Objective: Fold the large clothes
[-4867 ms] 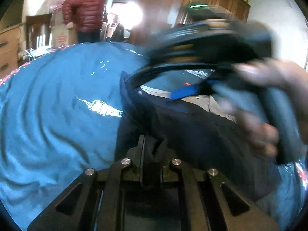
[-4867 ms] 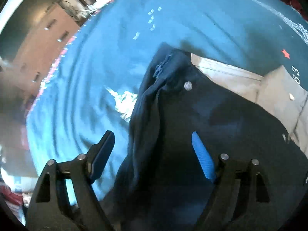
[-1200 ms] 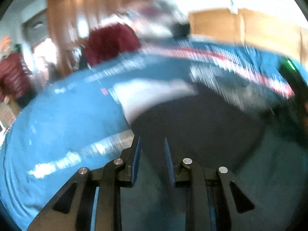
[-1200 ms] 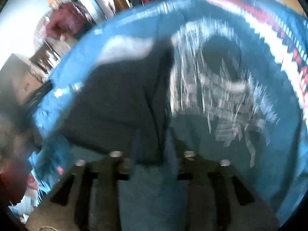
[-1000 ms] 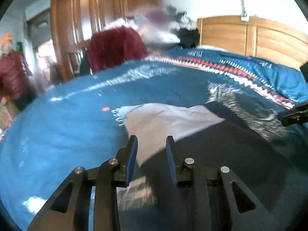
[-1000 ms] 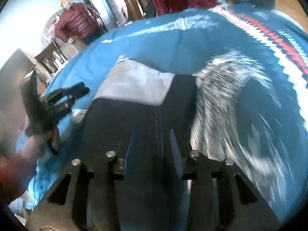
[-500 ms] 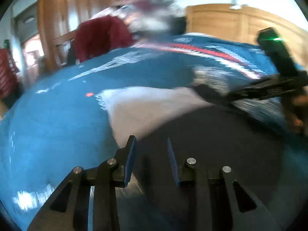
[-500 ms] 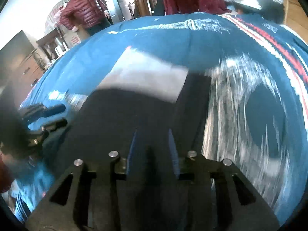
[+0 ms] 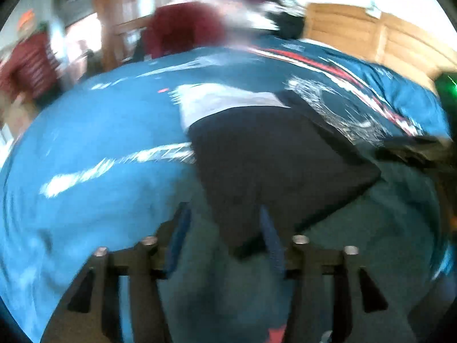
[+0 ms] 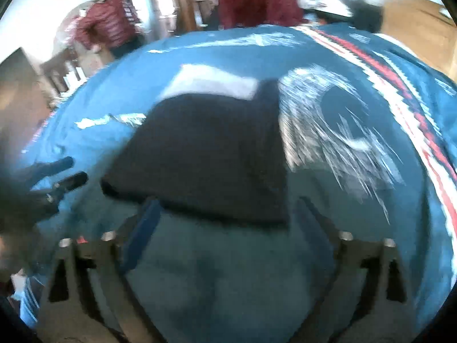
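Here the dark garment (image 9: 274, 154) lies flat on the blue bedspread (image 9: 94, 131), folded into a broad, roughly four-sided shape, with a pale grey panel (image 9: 217, 103) showing at its far end. In the left wrist view its near corner runs down between the two blue-padded fingers of the left claw (image 9: 224, 235); the jaws stand apart with a clear gap, and the cloth's tip sits close against the right-hand pad, though blur hides whether they touch. In the right wrist view the same garment (image 10: 205, 154) spreads just ahead of the right claw (image 10: 225, 214), its near edge lying across the space between the widely spread fingers, so this claw is open too and grips nothing. The left claw also shows at the left edge of that view (image 10: 65, 175), just beside the garment's left corner, its dark tips parted.

A white feathery print and a red-and-white patterned stripe (image 10: 400, 85) mark the bedspread to the right of the garment. Beyond the bed stand a wooden headboard (image 9: 371, 37), a dark red item (image 10: 257, 0) by wooden furniture, and a person in a red padded jacket (image 10: 108, 25) with an orange cap. Both views are smeared by motion.
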`<state>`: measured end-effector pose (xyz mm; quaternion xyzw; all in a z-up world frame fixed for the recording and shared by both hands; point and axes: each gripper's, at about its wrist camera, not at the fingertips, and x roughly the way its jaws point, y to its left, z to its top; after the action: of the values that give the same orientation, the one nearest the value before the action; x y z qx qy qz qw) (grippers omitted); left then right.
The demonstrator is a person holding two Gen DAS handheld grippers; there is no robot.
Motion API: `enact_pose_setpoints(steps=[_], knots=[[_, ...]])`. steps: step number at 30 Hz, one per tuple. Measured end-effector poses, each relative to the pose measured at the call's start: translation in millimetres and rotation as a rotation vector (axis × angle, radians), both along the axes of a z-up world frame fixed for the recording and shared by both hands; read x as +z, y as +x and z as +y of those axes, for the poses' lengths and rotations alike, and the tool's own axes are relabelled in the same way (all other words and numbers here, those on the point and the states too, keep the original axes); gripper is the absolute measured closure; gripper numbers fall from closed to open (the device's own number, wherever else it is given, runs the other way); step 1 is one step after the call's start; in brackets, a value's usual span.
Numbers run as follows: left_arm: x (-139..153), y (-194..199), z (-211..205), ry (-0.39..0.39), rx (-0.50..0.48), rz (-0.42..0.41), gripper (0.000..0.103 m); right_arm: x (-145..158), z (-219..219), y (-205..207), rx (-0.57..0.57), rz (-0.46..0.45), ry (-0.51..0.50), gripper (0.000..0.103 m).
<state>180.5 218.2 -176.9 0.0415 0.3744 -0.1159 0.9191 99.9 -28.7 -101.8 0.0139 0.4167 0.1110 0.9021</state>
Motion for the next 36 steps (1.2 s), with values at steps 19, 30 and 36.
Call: enact_pose_setpoints(steps=[19,30,36], knots=[[-86,-28,-27,0.024,0.100,0.188,0.000,-73,-9,-50,-0.176,0.152,-0.080,0.000],[-89,-27,-25,0.006,0.137,0.161,0.000,-80,-5,-47,-0.210,0.136,-0.083,0.000],[-91,-28,-24,0.001,0.141,0.138,0.000,-82,-6,-44,-0.218,0.129,-0.078,0.000]])
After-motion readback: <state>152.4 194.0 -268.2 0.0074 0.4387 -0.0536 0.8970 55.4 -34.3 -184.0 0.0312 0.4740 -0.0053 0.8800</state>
